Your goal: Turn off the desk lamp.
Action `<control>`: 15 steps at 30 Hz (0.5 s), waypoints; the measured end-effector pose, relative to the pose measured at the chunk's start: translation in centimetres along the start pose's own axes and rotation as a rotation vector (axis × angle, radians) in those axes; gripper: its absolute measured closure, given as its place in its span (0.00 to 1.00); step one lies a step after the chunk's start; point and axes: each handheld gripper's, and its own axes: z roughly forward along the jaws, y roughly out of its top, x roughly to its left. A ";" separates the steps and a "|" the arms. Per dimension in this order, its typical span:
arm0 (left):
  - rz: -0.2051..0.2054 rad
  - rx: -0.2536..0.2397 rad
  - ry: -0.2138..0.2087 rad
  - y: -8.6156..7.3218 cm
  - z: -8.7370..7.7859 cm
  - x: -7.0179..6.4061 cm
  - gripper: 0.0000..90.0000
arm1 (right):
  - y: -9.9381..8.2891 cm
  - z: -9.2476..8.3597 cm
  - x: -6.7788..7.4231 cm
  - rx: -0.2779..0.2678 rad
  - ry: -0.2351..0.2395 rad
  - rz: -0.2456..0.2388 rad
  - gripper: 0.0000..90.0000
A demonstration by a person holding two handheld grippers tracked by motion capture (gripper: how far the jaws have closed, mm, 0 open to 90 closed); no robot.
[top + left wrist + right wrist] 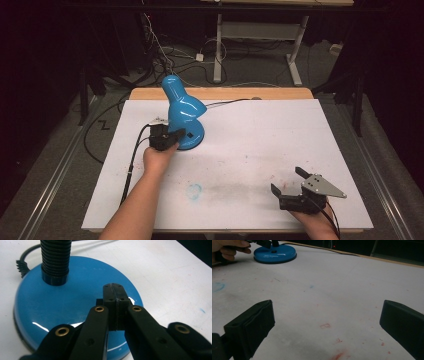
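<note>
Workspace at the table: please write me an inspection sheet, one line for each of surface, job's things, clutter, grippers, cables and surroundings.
Surface: white sheet over a wooden table; grey smudge, a blue mark and small red specks on it.
Job's things: blue desk lamp standing upright on its round base, at the far left of the sheet; black ribbed neck rises from the base; a small black switch on the base.
Clutter: nothing seen.
Grippers: left gripper shut, its tips over the lamp base at the switch; right gripper open, holding nothing, near the sheet's right front.
Cables: lamp cord runs toward the table's back edge; gripper cable trails off the front left.
Surroundings: dark room, floor cables, white desk legs behind.
</note>
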 end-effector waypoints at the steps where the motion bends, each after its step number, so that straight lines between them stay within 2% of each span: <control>1: 0.005 0.001 0.004 0.0 -0.3 -0.1 0.98 | 0.0 0.0 0.0 0.000 -0.001 0.001 0.00; 5: -0.005 -0.004 -0.002 -0.3 -1.3 -0.1 0.98 | 0.1 0.0 -0.1 -0.005 -0.006 0.003 0.00; 10: 0.029 0.006 -0.003 -0.9 -2.6 -0.6 0.98 | 0.1 -0.1 -0.4 -0.010 -0.011 0.015 0.00; 12: 0.059 0.019 -0.004 -1.1 -3.0 -0.8 0.98 | 0.1 0.0 -0.5 -0.008 -0.016 0.017 0.00; 15: 0.063 0.025 -0.005 -1.7 -3.3 -1.1 0.98 | 0.1 0.0 -0.5 -0.008 -0.018 0.017 0.00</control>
